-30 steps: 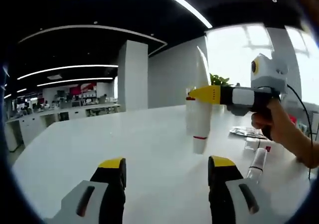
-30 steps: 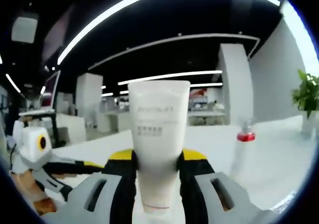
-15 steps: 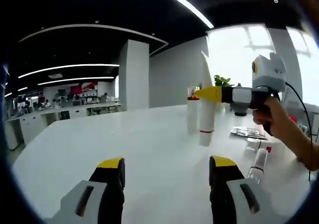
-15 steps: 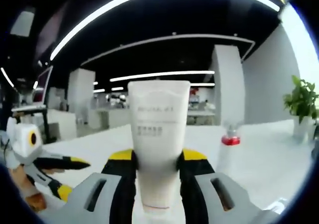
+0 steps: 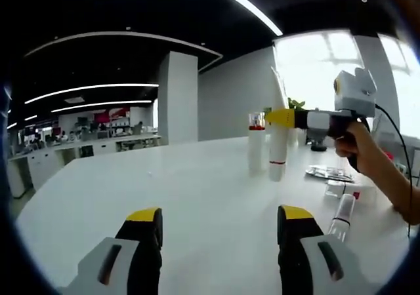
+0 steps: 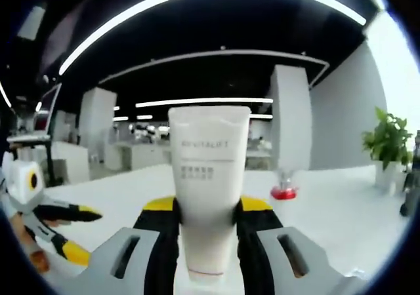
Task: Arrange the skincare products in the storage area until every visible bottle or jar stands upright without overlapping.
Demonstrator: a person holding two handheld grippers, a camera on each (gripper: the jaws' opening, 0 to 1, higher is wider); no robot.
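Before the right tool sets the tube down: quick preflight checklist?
1. Grip: right tool shut on the white tube, both jaws against it. Ok.
2. Tube attitude: upright, cap end down, in the left gripper view. Ok.
3. Neighbour: red-capped bottle stands right beside the tube. Gap between them: cannot tell.
4. Tube touching the table: cannot tell.
5. Left tool: open, holding nothing, low over the table. Ok.
6. Lying bottle near the person's hand: not upright. Not ok.
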